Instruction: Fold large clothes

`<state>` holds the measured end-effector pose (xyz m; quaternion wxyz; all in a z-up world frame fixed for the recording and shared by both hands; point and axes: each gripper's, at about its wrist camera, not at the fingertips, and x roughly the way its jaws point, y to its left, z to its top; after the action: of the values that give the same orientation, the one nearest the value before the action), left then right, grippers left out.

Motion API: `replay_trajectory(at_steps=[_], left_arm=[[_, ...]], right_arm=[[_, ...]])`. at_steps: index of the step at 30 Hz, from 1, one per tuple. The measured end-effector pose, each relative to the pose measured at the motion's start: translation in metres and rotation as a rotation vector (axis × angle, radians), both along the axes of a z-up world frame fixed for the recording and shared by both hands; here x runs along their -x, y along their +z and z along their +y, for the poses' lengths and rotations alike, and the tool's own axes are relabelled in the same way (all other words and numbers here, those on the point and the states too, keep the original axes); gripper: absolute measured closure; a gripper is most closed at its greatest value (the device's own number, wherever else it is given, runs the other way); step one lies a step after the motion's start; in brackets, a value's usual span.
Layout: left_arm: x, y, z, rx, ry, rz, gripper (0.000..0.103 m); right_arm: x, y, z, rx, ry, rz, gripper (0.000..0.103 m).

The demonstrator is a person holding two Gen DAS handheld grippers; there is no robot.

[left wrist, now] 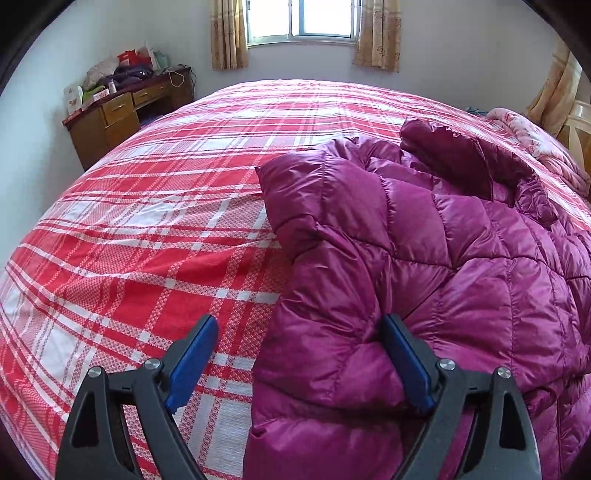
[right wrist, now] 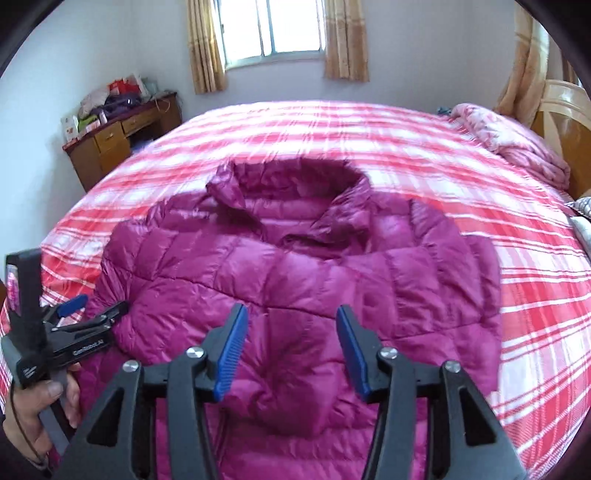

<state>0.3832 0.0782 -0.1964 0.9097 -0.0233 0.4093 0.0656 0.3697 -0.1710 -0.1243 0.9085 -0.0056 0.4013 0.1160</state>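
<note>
Jacket (right wrist: 303, 280) on plaid bed (left wrist: 147, 221) | desk (left wrist: 122, 110), window (left wrist: 303, 18) | left tongs (left wrist: 299, 354) wide, right tongs (right wrist: 290, 350) parted, empty

Both cameras are looking down along their own fingers, slanting across the bed (left wrist: 147, 229) toward the window (left wrist: 303, 18). The left one is sitting close at the jacket's (left wrist: 424, 258) left edge; the right one is facing the jacket's middle, catching the left gripper (right wrist: 94, 312) too.
</note>
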Motion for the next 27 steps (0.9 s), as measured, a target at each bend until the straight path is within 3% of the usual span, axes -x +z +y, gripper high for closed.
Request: replay_trajectory(at_steps=[6,14,19,24,27], left_arm=[[0.001,0.0,-0.001,-0.007,0.0,-0.003,0.013],[0.009,0.015,-0.002,-0.026,0.017,-0.036,0.013],[0.023,0.053,-0.022,0.017,-0.051,-0.15,0.013],[0.011,0.067,-0.066,0.014,-0.179,-0.17,0.013],[-0.005,0.052,-0.09,-0.016,-0.234,-0.108,0.013]], right_arm=[[-0.002,-0.032,0.004,0.041,0.004,0.026,0.05],[0.009,-0.045,0.011,0.095,-0.001,-0.023,0.049],[0.009,-0.045,0.013,0.104,-0.007,-0.035,0.049],[0.011,-0.045,0.011,0.087,-0.01,-0.042,0.049],[0.013,-0.045,0.005,0.048,-0.011,-0.045,0.049]])
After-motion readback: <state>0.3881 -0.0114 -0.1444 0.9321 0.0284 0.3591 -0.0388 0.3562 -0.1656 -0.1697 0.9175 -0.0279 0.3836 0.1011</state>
